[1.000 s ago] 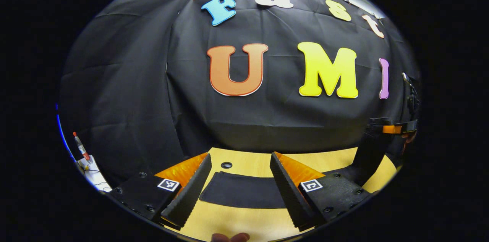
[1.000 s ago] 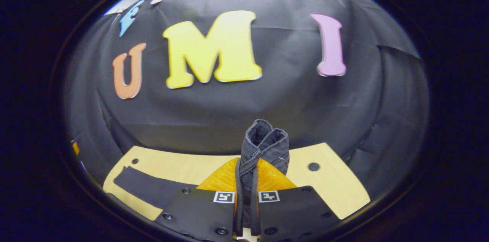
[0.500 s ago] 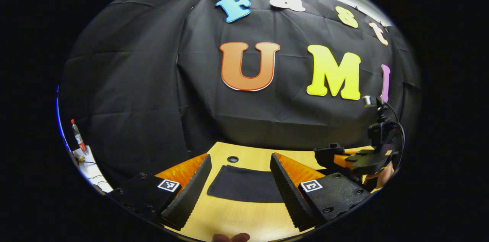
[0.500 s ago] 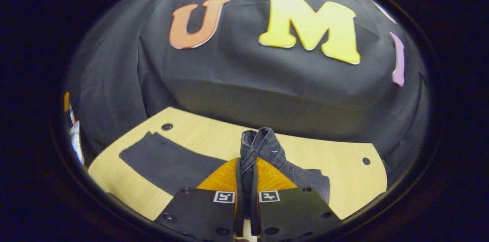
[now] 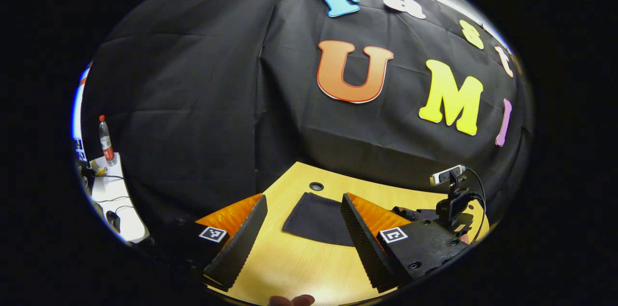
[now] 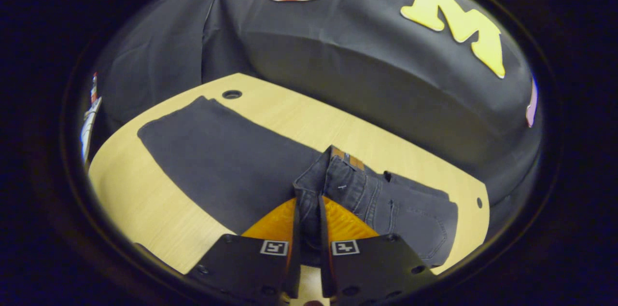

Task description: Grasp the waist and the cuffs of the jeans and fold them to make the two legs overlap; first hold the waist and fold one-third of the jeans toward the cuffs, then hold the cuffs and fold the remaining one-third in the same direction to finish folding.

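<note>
With the legs apparently already overlapped, the right gripper pinches the jeans' waist ahead of its tips, starting the first third-fold (left gripper hangs open, holding nothing), cuff fold still to do.

Dark charcoal jeans with a tan waist patch lie on the pale yellow wood-grain counter, backed by the plain black cloth wall.

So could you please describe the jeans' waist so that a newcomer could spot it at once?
Start at the pale wooden table, where dark jeans lie stretched along it. Follow them to the right gripper: the bunched end pinched there is the waist, set apart by its seams, pocket stitching and small tan tag, unlike the plain flat legs.
</note>
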`<action>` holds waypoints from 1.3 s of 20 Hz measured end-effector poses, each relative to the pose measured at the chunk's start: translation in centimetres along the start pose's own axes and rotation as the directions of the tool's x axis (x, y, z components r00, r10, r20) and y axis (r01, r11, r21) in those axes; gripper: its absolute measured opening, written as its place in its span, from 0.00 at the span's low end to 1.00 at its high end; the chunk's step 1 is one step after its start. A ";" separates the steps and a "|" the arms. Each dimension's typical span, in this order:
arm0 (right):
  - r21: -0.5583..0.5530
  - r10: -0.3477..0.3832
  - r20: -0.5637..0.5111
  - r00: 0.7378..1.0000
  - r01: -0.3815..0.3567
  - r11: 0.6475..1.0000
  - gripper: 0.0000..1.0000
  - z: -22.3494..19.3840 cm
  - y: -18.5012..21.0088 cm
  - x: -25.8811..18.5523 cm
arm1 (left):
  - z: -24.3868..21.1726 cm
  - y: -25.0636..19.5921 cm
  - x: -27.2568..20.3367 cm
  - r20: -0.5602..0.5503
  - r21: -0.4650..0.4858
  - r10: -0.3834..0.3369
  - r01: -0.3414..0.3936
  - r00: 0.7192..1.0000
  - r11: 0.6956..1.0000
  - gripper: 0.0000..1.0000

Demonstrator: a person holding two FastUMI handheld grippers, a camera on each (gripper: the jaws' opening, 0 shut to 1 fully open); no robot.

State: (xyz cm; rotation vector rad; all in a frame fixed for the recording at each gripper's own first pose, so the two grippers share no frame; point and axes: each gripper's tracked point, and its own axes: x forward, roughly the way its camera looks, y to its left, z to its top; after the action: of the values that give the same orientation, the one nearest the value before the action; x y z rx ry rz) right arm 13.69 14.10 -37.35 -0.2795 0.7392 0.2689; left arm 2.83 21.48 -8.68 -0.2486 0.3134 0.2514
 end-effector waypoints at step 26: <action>0.300 -0.046 0.049 0.998 0.030 0.953 0.95 -1.2 -18.2 -25.9 | -15.9 -5.2 11.2 -0.338 -0.884 -0.283 -0.200 0.897 0.423 0.98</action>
State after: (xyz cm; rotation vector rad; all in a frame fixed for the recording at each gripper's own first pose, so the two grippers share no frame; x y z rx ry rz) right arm 0.73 -6.87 -17.45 0.0023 0.7081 0.1242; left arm 10.22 14.49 -26.02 -1.4605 0.6146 0.2943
